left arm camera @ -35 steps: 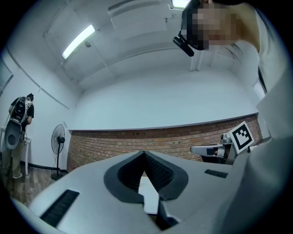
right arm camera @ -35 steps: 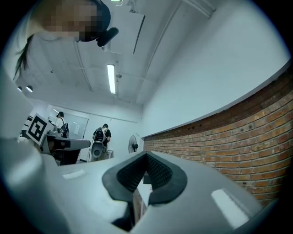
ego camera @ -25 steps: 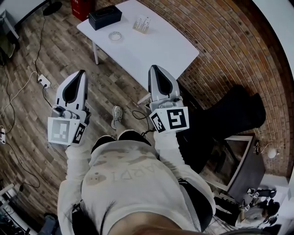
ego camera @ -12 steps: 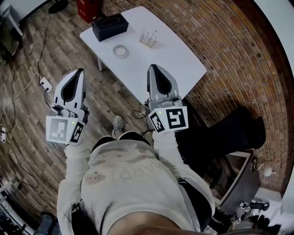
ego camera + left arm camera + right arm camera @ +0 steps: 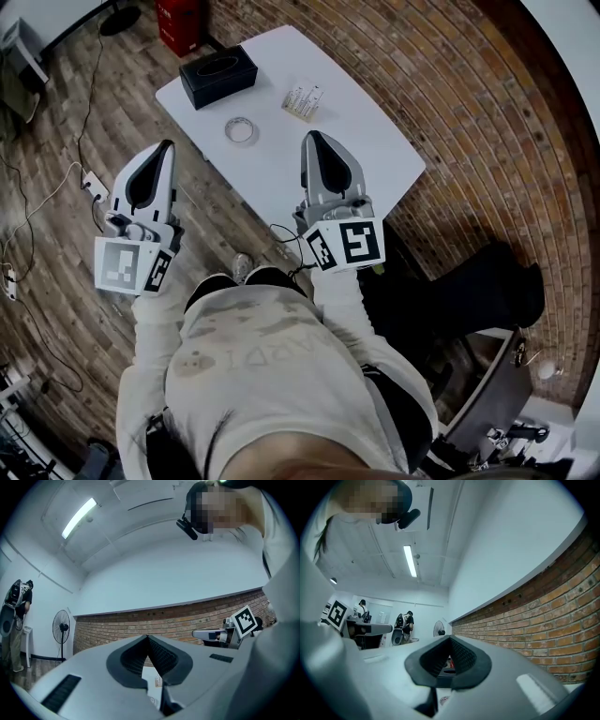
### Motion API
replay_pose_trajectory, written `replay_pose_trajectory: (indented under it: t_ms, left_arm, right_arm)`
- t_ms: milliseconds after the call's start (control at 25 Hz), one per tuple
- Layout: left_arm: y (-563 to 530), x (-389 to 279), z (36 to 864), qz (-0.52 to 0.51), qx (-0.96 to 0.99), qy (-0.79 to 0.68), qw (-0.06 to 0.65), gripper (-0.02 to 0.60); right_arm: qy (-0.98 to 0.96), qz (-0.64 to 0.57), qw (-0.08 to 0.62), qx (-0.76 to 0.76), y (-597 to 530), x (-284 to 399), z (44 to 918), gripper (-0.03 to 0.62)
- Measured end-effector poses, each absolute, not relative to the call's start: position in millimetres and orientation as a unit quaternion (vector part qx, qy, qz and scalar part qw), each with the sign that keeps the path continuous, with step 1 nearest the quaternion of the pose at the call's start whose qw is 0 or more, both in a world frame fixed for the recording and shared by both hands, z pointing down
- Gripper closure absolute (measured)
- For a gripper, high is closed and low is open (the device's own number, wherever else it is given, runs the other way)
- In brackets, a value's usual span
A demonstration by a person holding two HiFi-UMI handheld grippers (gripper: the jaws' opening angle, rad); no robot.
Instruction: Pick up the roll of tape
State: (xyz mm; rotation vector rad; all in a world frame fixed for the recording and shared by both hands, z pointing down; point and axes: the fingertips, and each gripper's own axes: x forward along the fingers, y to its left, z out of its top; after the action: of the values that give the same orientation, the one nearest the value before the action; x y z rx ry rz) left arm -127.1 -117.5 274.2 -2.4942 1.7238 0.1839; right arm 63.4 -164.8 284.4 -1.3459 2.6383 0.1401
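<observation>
- The roll of tape (image 5: 240, 129) lies flat on the white counter (image 5: 356, 131). It sits near the counter's left edge in the head view, and nothing is touching it.
- A black box (image 5: 217, 75) sits further back on the same counter, well apart from the tape. A small pack (image 5: 302, 100) lies off to the tape's right, near it but not touching.
- My left gripper (image 5: 166, 146) has its jaws pressed together with nothing between them. In its own view (image 5: 147, 637) the two dark pads meet at the tip.
- From the head view, the left gripper hangs over the wooden floor (image 5: 56, 122), beside the counter rather than above it.
- My right gripper (image 5: 311, 138) looks the same: jaws pressed together and empty, with the pads touching at the tip in the right gripper view (image 5: 450, 639).
- In the head view its tip overlaps the near part of the counter, to the right of the tape and apart from it.
- So the tape ends up ahead of and between the two grippers, a bit closer to the right one.
- Other stuff: a brick wall (image 5: 487, 141) runs along the right, a red crate (image 5: 183, 21) stands on the floor past the counter, and a power strip (image 5: 92, 184) lies on the floor by the left gripper.
- The left gripper view also catches a standing fan (image 5: 61, 627) against the wall and the right gripper's marker cube (image 5: 245, 619).
</observation>
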Motion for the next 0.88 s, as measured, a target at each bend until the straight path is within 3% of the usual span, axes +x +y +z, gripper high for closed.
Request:
replay_pose_trajectory:
  t_ms: [880]
  left_arm:
    - [-231.0,-126.6,307.6,0.033,-0.848,0.528,0.02,0.575]
  right_arm:
    - [0.874,0.024,0.078,-0.479,-253.2,56.7,305.9,0.583]
